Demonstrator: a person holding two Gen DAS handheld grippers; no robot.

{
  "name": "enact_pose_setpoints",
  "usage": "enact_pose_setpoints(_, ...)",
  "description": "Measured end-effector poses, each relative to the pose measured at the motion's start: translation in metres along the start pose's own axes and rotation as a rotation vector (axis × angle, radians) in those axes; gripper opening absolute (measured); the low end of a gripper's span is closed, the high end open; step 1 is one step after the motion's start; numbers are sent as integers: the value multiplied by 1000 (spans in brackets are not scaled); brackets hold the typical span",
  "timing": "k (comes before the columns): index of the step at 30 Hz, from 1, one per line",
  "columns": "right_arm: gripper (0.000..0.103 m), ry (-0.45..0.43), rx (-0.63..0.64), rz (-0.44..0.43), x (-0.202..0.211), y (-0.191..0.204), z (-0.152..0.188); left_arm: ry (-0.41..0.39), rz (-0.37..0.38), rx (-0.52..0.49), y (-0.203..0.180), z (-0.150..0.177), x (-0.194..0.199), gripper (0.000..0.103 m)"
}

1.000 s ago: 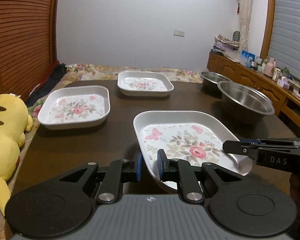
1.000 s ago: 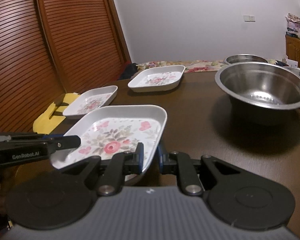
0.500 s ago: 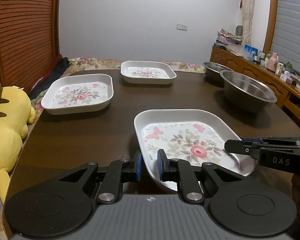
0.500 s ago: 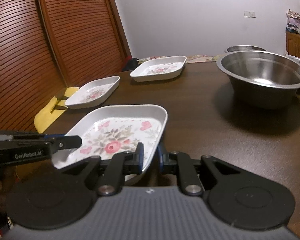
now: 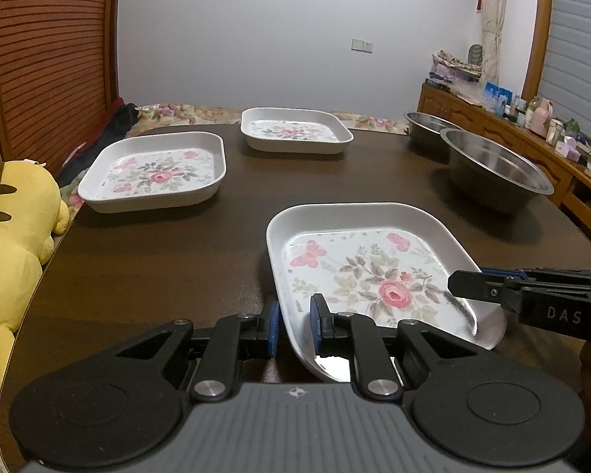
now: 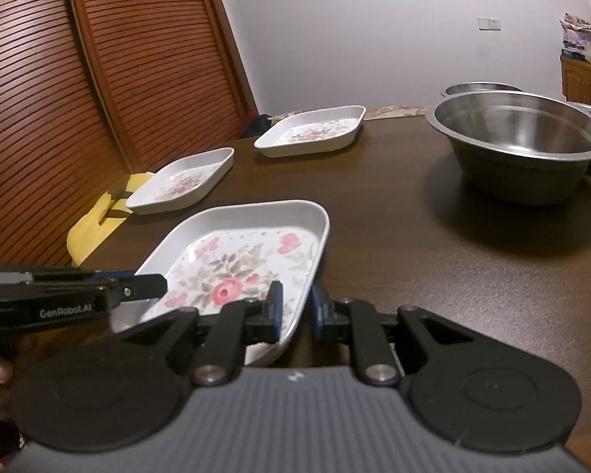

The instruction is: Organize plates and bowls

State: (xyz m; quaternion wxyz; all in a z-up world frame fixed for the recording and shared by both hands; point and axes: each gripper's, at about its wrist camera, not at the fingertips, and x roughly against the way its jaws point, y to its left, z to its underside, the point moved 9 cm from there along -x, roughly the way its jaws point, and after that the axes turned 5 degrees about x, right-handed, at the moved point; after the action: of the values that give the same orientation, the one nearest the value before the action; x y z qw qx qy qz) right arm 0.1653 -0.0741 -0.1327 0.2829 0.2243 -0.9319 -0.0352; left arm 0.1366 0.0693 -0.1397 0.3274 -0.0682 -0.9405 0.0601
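A home: dark dining table [image 5: 169, 260], cluttered wooden sideboard [image 5: 504, 130] (bottles, boxes), yellow plush toy [image 5: 8, 236].

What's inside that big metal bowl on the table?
The big metal bowl looks empty: only bare shiny steel shows inside. Its near wall hides part of the bottom, so that part cannot be checked.

You hold a white floral plate [image 5: 368, 272] by opposite rims above the dark table [image 5: 169, 260], tilted slightly. Two matching rose-patterned plates [image 5: 155, 171] [image 5: 293, 130] lie flat farther back, well apart. Two steel bowls [image 5: 492, 169] [image 5: 427, 122] stand upright together at your right.
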Motion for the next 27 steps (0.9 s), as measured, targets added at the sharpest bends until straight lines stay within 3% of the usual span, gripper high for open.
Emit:
enact_pose_setpoints(3,19,-8,19,18,0,0,-2,-9,-1,9,1,-3,1,18)
enact_pose_setpoints(14,22,-72,25,31,14,-5,-24,-66,-15,4,6,-27,17,36)
enact_pose_setpoints(27,23,-98,89,-58,10,12,-72,-120,-53,-13,31,-70,16,42)
